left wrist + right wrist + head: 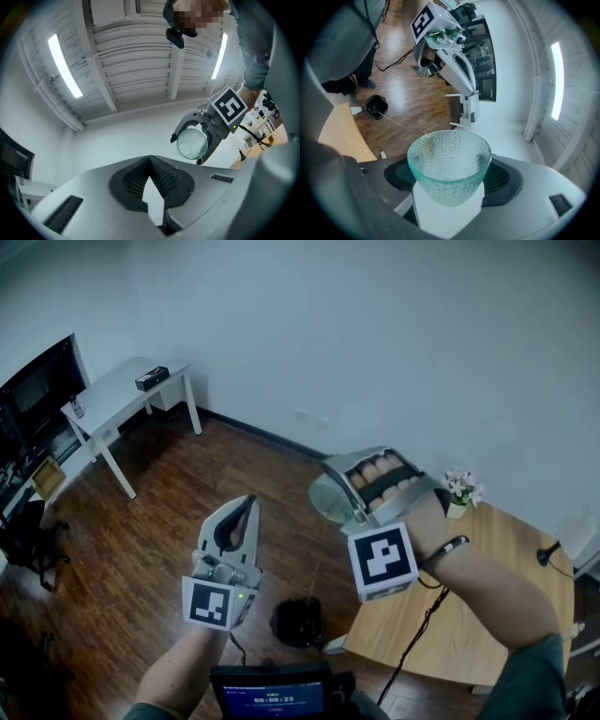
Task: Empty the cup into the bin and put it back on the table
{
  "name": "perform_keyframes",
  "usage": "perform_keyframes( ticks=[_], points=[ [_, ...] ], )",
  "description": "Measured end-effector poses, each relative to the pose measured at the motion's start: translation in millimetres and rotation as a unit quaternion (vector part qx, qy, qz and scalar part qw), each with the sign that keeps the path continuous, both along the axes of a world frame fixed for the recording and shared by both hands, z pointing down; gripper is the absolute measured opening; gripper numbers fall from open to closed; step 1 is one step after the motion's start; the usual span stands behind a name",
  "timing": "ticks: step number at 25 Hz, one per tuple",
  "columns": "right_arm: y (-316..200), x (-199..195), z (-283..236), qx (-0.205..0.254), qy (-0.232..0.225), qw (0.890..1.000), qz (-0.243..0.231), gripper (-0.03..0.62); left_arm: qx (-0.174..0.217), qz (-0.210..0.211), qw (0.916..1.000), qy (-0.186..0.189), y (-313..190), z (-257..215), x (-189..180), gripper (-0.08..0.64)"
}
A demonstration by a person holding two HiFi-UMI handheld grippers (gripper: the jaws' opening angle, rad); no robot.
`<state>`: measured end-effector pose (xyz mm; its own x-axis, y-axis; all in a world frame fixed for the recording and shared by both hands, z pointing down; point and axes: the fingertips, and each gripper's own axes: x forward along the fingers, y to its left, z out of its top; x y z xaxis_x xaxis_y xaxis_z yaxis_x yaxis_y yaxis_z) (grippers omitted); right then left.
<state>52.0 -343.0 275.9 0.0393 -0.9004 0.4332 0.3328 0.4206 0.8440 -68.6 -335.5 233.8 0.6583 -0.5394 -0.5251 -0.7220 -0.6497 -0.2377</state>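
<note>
My right gripper is shut on a dimpled clear glass cup, held in the air above the floor, left of the wooden table. In the right gripper view the cup sits between the two jaws with its mouth facing away, and nothing shows inside it. A small black bin stands on the floor below, close to the table's corner. My left gripper points upward at the left, apart from the cup, its jaws shut and empty.
A little flower pot stands at the wooden table's far edge, and a black cable runs across its top. A white desk and a dark monitor are at the far left. Wood floor lies between.
</note>
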Motion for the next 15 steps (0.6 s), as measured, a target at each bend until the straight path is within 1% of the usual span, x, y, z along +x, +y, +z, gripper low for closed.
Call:
perform_keyframes(
  ticks=[9, 15],
  points=[
    [-2.9, -8.3, -9.4, 0.011, 0.014, 1.0, -0.012, 0.394, -0.001, -0.002, 1.0, 0.001, -3.5, -1.8, -4.3, 0.002],
    [-1.2, -1.7, -8.9, 0.017, 0.026, 0.999, -0.018, 0.394, 0.002, -0.004, 1.0, 0.001, -1.4, 2.1, 3.1, 0.002]
  ],
)
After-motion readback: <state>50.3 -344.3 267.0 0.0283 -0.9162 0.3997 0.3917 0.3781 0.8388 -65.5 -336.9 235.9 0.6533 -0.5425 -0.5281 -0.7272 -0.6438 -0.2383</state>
